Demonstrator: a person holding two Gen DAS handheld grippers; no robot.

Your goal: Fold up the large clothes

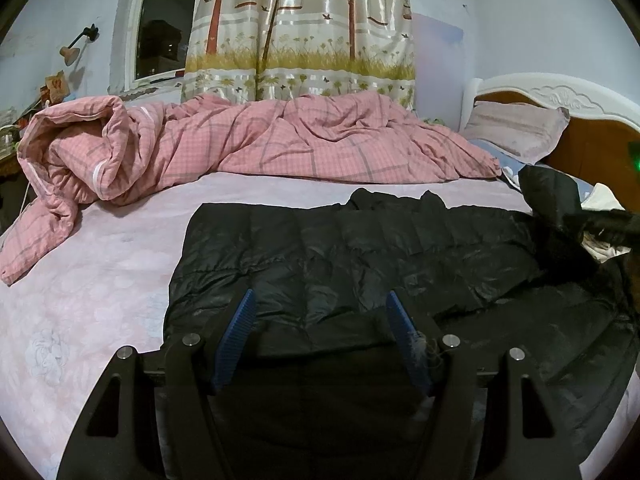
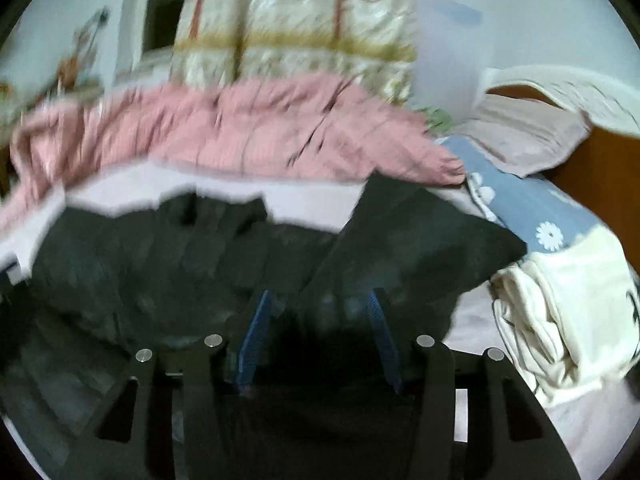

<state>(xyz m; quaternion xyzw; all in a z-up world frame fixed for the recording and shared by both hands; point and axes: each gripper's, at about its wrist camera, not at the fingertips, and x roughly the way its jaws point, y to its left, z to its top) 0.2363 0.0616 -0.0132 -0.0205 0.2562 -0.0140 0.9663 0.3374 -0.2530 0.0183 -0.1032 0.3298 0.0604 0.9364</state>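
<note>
We have the black puffer jacket (image 1: 360,264) spread flat on the bed (image 1: 100,300), lying just ahead of and under both tools, with its long axis running crosswise to the left tool (image 1: 320,312), hem end off to that tool's left and collar end off to its right. The left tool stands wide, its blue pads low over the near edge of the jacket with nothing between them. The right tool (image 2: 316,312) is also spread wide; its view is blurred, but a raised black flap, likely a sleeve (image 2: 420,240), stands directly ahead of it, so we judge the right tool the nearer one for that part. Beyond the jacket a pink quilt (image 1: 260,140) lies heaped along the far side of the bed, a cream garment (image 2: 560,312) sits to the right tool's right, and a curtain (image 1: 300,28) hangs on the far wall.
</note>
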